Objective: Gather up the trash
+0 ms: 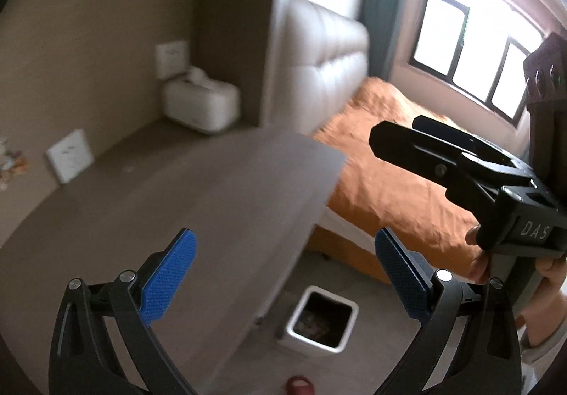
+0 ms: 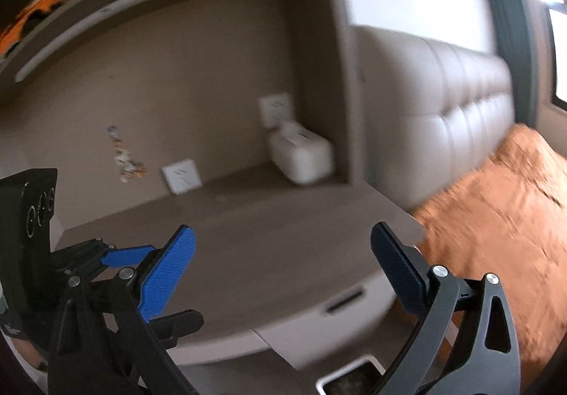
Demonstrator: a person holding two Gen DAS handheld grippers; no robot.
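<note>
Both grippers (image 1: 285,271) (image 2: 283,267) gape above desk (image 1: 198,203), bin (image 1: 320,318) below.

Matt grey-brown laminate on the table (image 1: 212,189) — smooth, faintly sheened. Glossy white plastic for the bin (image 1: 320,318) and the tissue box (image 1: 202,104). Rumpled orange cloth over the bed (image 1: 397,182); padded, tufted cream leather look to the headboard (image 2: 443,111). Textured blue rubbery pads (image 1: 170,274) — black matt plastic arms, bright metal rivets.
</note>
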